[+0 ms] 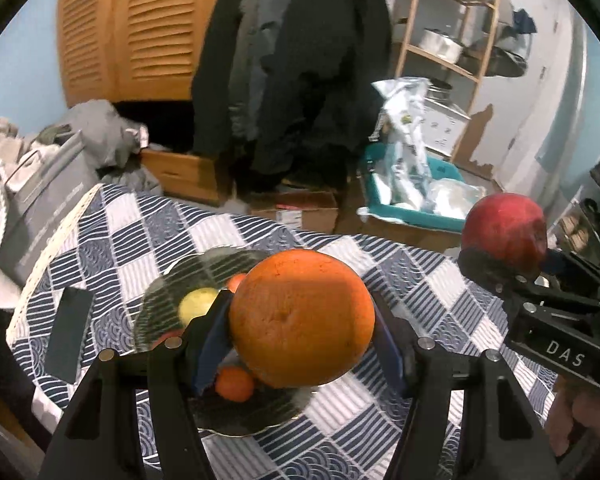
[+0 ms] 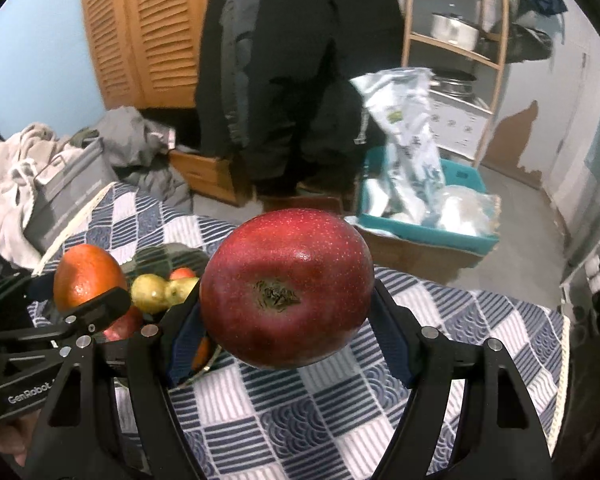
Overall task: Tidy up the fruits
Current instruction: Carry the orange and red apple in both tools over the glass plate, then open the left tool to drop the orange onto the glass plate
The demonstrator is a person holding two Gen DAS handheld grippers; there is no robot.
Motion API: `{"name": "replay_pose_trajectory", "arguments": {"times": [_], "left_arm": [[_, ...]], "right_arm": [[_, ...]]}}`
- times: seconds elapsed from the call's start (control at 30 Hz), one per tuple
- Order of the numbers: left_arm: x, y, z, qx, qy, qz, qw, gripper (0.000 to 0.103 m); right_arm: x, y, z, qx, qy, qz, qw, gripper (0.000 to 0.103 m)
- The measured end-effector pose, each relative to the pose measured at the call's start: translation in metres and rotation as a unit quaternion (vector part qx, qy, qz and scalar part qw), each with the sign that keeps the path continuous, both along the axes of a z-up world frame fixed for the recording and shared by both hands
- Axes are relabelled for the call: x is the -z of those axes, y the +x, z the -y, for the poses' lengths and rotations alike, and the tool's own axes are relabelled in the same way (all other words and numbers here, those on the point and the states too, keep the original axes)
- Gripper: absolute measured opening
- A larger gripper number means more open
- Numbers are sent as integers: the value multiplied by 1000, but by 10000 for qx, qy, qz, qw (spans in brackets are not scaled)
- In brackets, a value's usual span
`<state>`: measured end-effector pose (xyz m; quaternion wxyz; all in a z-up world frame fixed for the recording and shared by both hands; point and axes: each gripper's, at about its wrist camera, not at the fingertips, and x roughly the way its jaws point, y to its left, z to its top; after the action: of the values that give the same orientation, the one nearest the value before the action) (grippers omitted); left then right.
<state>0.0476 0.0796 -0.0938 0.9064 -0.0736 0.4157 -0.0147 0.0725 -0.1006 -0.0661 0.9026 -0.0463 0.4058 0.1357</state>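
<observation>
My left gripper [image 1: 302,322] is shut on a big orange [image 1: 302,318], held above a glass plate [image 1: 168,284] on the checked tablecloth. On that plate lie a yellow-green pear [image 1: 198,304] and a small tangerine [image 1: 235,383]. My right gripper [image 2: 286,320] is shut on a dark red apple [image 2: 286,288], its stem end facing the camera. In the left wrist view the apple [image 1: 504,230] hangs to the right, clamped in the right gripper [image 1: 512,252]. The right wrist view shows the orange [image 2: 86,276] at the left, with the plate [image 2: 180,254] and two pears [image 2: 152,292] behind it.
A dark phone [image 1: 70,330] lies on the cloth left of the plate. The round table's edge [image 1: 52,248] runs along the left. Behind it are a grey box [image 1: 44,204], heaped clothes, hanging coats, a teal bin [image 1: 412,196] with bags and a wooden shelf [image 1: 452,44].
</observation>
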Motion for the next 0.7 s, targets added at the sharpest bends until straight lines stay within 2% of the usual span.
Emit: {"name": "replay_pose_trajectory", "arguments": {"times": [0.37,0.7], "left_arm": [[27,3,-49,-458,-25,-289,9985,67],[74,17,-54,-428,-187,-804,9957,67]], "right_arm": [[17,18,-52,-409,37,-232,9989,76],[49,32,-73,-522,-14,-614,9967,76]]}}
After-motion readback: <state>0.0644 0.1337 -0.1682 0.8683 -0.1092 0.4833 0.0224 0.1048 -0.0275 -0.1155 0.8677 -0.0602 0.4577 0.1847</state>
